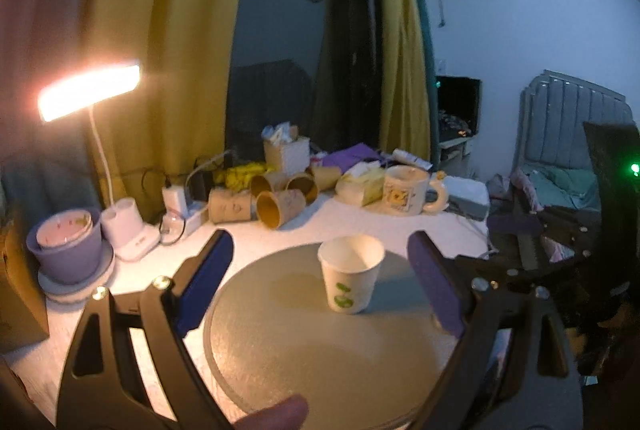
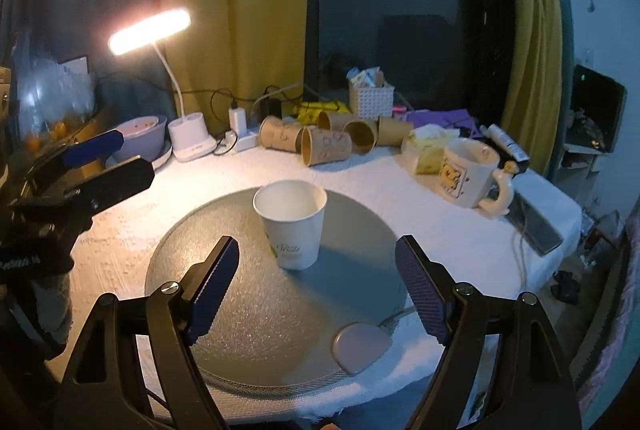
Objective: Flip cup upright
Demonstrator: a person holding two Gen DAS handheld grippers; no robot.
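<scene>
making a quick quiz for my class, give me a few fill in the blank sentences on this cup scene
1. The white paper cup stands with its open mouth facing ____.
2. The cup rests on a round grey ____.
3. Both the left gripper and the right gripper have jaws that are ____.
4. Behind the cup, several brown paper cups lie on their ____.

Missing words: up; mat; open; sides

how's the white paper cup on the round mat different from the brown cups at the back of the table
The white paper cup stands upright, mouth up, alone on the grey round mat; the brown cups lie tipped on their sides in a cluster, off the mat, near the curtain. The white one carries a green print; the brown ones show faint drawn marks. Both kinds look like tapered disposable paper cups, and neither gripper touches them.
</scene>
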